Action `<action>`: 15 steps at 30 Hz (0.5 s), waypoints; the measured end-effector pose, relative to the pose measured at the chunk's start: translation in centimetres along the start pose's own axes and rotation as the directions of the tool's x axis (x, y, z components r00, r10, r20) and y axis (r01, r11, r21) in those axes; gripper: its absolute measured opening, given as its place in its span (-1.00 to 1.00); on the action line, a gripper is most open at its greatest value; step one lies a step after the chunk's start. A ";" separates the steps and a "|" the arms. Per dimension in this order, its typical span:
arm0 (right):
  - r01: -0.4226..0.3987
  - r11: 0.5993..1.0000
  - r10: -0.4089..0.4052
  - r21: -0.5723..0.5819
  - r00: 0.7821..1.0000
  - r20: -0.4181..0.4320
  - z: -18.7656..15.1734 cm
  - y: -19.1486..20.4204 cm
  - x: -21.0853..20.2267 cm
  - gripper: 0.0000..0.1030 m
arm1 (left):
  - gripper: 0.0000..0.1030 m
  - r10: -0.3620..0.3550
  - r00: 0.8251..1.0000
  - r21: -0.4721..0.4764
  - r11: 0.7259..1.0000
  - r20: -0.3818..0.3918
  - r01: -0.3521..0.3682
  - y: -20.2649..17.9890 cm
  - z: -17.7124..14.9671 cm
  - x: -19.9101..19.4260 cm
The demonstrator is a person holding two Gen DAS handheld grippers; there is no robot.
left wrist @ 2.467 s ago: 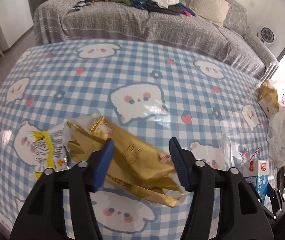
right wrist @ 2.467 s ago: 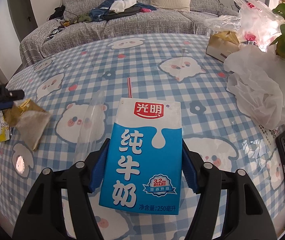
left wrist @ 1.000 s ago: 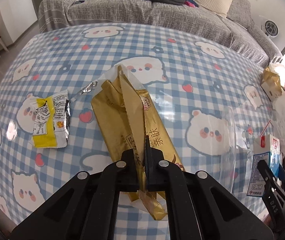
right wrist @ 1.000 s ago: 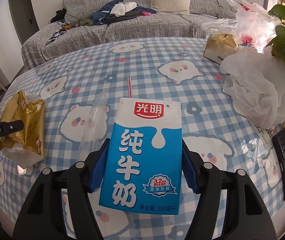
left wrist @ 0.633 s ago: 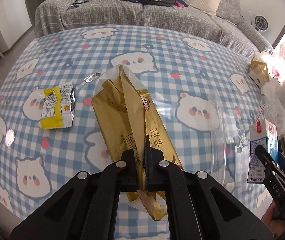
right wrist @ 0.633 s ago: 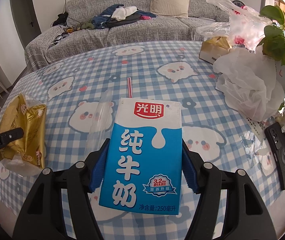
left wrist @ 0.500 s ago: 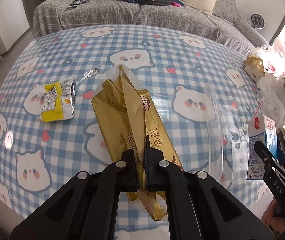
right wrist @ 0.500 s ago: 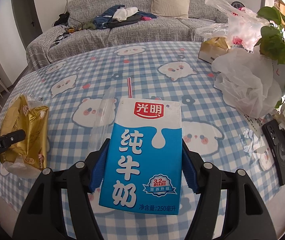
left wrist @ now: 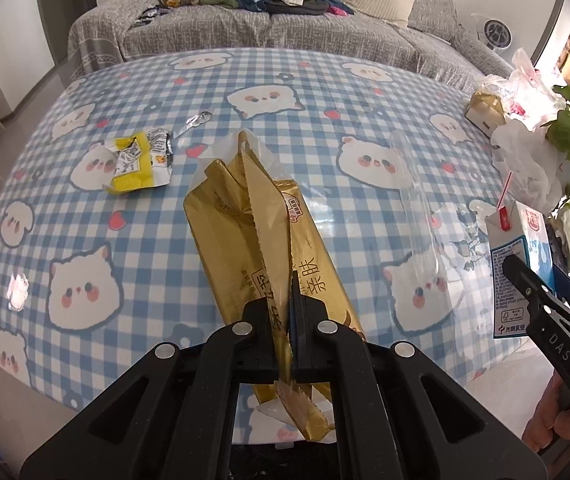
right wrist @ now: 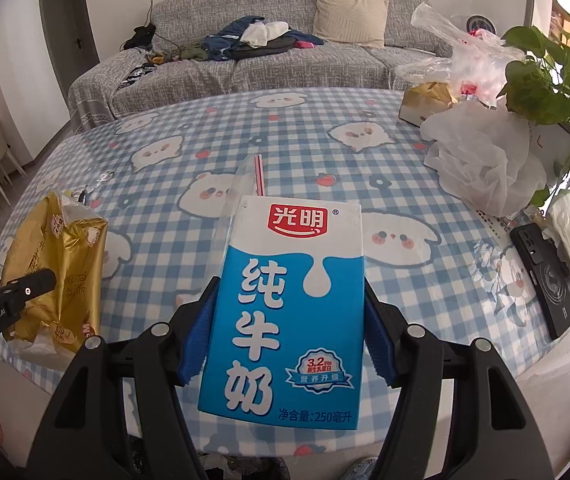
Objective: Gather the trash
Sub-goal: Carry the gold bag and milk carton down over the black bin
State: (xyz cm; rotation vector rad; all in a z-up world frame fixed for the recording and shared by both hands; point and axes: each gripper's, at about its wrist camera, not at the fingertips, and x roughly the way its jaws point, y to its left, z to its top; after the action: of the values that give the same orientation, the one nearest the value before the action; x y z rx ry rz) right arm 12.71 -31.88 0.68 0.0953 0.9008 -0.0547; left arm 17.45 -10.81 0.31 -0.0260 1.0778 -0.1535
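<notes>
We have 2 pieces of trash lifted off the table [left wrist: 325, 80]: the right tongs [right wrist: 289, 344] are clamped on the blue milk carton [right wrist: 289, 300], and the left tongs [left wrist: 285, 344] are pinched together on the gold wrapper [left wrist: 261, 240]. Ahead and left of the left tongs, the torn yellow wrapper [left wrist: 137, 160] and a foil scrap [left wrist: 199, 119] remain; a clear sleeve [left wrist: 413, 200] lies ahead to the right. No bin shows. The carton holds its red-striped straw [right wrist: 259, 174].

Milk carton [right wrist: 289, 304], front: we read "光明", "纯牛奶", "3.2", "净含量:250毫升".
Milk carton, side panel: we read "光明乳业".
Left gripper [right wrist: 25, 280], arm: we read "GenRobot.AI".
Right gripper [left wrist: 525, 276], arm: we read "DAS".
Gold wrapper [left wrist: 269, 256]: we cannot read its characters with certainty.
</notes>
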 end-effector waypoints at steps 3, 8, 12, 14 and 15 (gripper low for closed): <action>0.000 1.000 0.001 -0.010 1.000 0.003 -0.6 0.5 -0.7 0.21 | -0.96 -0.002 1.000 0.001 1.000 0.001 0.002 0.1 -0.6 -0.5; -0.017 1.000 0.018 -0.013 1.000 0.017 -1.5 1.1 -2.1 0.21 | -0.96 -0.003 1.000 0.020 1.000 0.010 0.003 -0.1 -2.0 -1.7; -0.034 0.999 0.034 -0.014 0.999 0.028 -2.1 1.6 -3.1 0.21 | -0.96 -0.011 1.000 0.029 1.000 0.021 0.010 0.0 -3.1 -3.0; -0.041 0.999 0.042 -0.015 0.999 0.035 -2.4 1.8 -3.6 0.21 | -0.96 -0.015 1.000 0.034 0.999 0.026 0.014 0.0 -3.6 -3.5; -0.045 0.999 0.046 -0.015 0.998 0.038 -2.5 1.9 -3.9 0.21 | -0.96 -0.016 0.999 0.037 0.999 0.029 0.015 0.0 -3.9 -3.8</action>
State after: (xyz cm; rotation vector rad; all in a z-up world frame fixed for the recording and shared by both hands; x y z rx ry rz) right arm 8.46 -29.71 2.32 0.1009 0.8597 -0.0079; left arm 12.25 -10.03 1.81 -0.0037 1.0455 -0.1863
